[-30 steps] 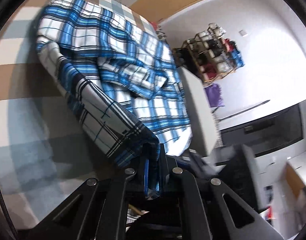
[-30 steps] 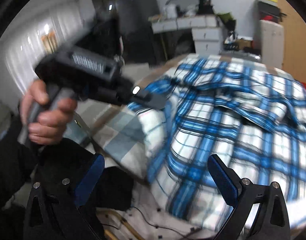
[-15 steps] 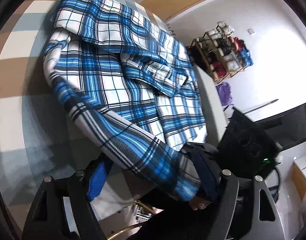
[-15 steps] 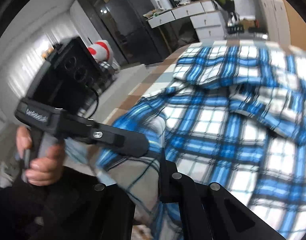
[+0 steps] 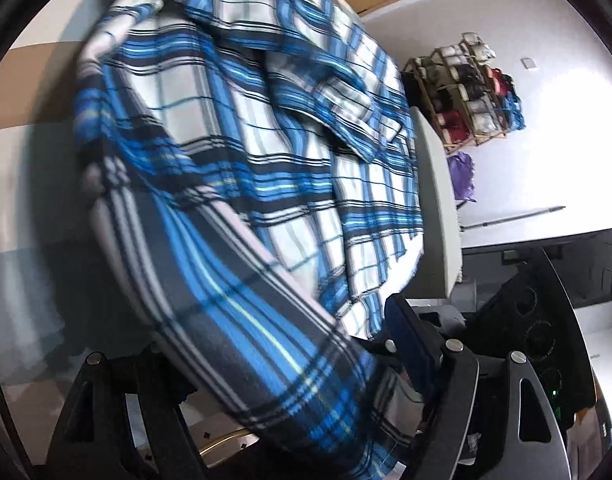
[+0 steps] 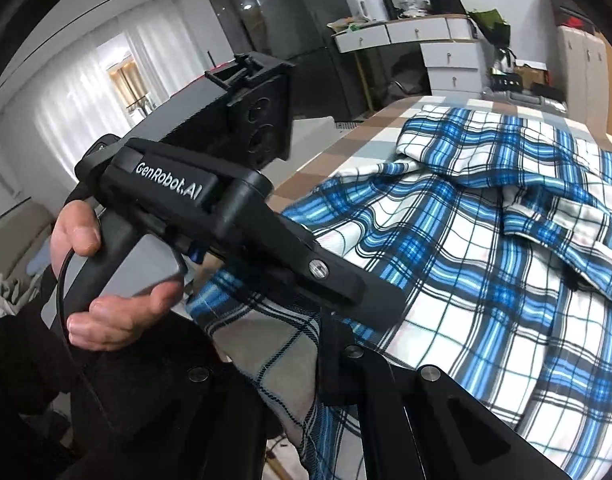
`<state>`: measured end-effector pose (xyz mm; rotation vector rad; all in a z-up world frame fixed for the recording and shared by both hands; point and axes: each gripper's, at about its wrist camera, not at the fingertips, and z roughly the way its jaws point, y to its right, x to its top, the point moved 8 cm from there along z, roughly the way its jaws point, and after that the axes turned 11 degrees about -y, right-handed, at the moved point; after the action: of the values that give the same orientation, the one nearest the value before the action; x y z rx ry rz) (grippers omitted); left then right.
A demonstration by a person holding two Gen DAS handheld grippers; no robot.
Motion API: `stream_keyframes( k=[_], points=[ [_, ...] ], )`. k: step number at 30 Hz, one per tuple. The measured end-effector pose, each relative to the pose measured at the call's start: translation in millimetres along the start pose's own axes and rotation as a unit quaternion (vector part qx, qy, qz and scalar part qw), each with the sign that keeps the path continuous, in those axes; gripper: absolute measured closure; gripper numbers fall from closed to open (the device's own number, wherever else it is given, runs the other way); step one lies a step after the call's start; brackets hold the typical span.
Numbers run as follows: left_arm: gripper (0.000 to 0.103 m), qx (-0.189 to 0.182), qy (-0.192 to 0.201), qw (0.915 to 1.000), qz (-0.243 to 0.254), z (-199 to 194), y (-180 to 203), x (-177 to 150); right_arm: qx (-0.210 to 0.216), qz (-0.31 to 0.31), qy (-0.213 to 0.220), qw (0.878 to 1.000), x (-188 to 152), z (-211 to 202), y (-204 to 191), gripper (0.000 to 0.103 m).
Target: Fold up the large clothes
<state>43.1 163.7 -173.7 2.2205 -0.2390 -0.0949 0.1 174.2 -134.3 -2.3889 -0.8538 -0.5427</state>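
A big blue, white and black plaid shirt (image 6: 486, 248) sprawls across the checked bedspread (image 6: 370, 128) of tan, pale blue and white squares, filling most of the bed's near end. It's rumpled, not flat: a fold of cloth lies heaped over the middle, ridges run diagonally, and the far part bunches up toward the head of the bed. The near edge hangs off the mattress side, and that's where both tools are. The right gripper (image 6: 330, 344) has its jaws pinched tight together on the shirt's hanging edge, cloth bulging out on either side of the black fingers. The left gripper (image 5: 273, 360) stands wide, its blue-padded finger (image 5: 410, 340) well off to one side, and a thick roll of the plaid drapes through the gap between the fingers; whether the pads actually press it, I can't tell. From the right wrist view the left hand (image 6: 93, 280) wraps the black handle, a cable looping below it. Across the room a white desk (image 6: 426, 36) carries a kettle (image 6: 372, 6), and a shoe rack (image 5: 470, 92) stands against the wall.
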Motion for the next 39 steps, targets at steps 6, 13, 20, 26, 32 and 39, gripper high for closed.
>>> stream_keyframes(
  k=[6,13,20,26,32,39],
  points=[
    [0.091,-0.009,-0.006,0.9999,0.002,-0.4,-1.7,-1.9,0.029,0.032,-0.034,0.999,-12.7,-5.3,-2.5,0.071],
    [0.097,-0.015,0.003,0.9998,-0.012,0.5,-5.0,-1.4,0.034,0.095,0.04,0.994,-40.6,-94.3,18.8,0.021],
    [0.102,-0.024,0.034,0.9991,0.001,-21.3,-5.9,-0.4,-0.077,0.329,0.122,0.933,-94.0,-208.4,166.0,0.008],
    [0.103,-0.002,0.051,0.9979,-0.04,-35.4,-43.9,0.2,-0.101,0.435,0.125,0.886,-141.5,-223.6,219.4,0.007],
    [0.103,0.027,0.029,0.9983,-0.042,-21.4,-45.9,-6.3,-0.062,0.483,0.154,0.86,-165.4,-218.1,227.5,0.007],
    [0.103,0.091,0.009,0.9945,-0.05,-14.6,-56.4,-7.4,-0.046,0.491,0.174,0.853,-175.2,-222.8,219.6,0.007]
  ],
)
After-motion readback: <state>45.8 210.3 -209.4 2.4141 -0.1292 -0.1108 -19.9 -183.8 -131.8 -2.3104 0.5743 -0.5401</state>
